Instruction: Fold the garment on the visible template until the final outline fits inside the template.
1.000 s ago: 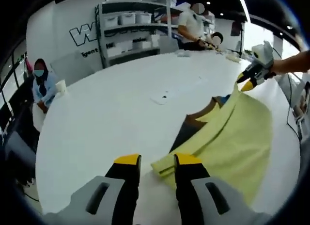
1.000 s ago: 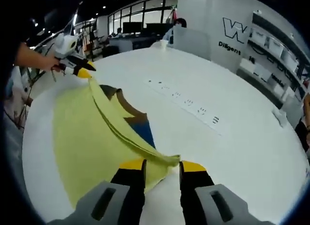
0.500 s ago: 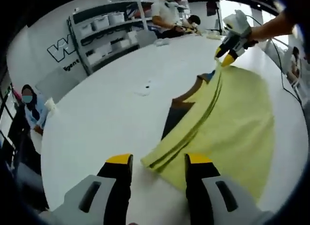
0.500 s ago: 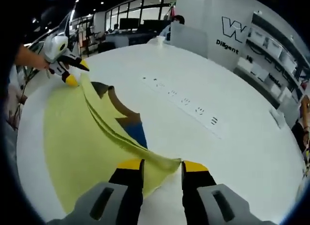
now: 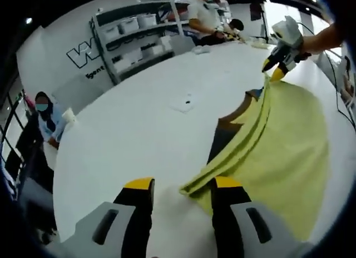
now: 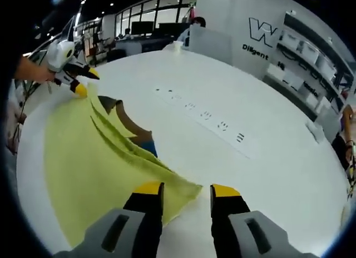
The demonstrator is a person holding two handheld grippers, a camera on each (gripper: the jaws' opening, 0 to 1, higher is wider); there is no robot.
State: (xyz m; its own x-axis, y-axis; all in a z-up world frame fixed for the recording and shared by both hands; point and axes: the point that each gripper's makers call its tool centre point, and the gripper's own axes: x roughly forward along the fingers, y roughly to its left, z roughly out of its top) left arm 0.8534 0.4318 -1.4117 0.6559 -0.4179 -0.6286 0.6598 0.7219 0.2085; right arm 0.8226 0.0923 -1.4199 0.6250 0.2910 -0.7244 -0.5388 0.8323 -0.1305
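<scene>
A pale yellow garment (image 5: 278, 152) lies folded over on the white table (image 5: 139, 135), its doubled edge running between my two grippers. A dark template (image 5: 221, 142) with brown and blue patches (image 6: 149, 149) peeks out from under that edge. My left gripper (image 5: 182, 185) is open, with the near corner of the garment (image 5: 192, 187) lying between its jaws. It also appears far left, at the garment's far corner (image 6: 86, 83). My right gripper (image 6: 185, 189) is open around the other corner (image 6: 181, 187). It reaches in at the upper right, tips at the cloth (image 5: 273, 70).
A long white strip with dark marks (image 6: 214, 122) lies across the table, and a small white sheet (image 5: 186, 102) sits mid-table. A person sits at the table's left edge (image 5: 47, 110) beside a cup (image 5: 69, 114). Shelving (image 5: 139, 35) and more people (image 5: 208, 19) stand behind.
Both grippers' jaws have spread wider apart. The raised fold edge has sunk lower and now drapes in loose ridges over the garment. Both cameras shifted slightly.
</scene>
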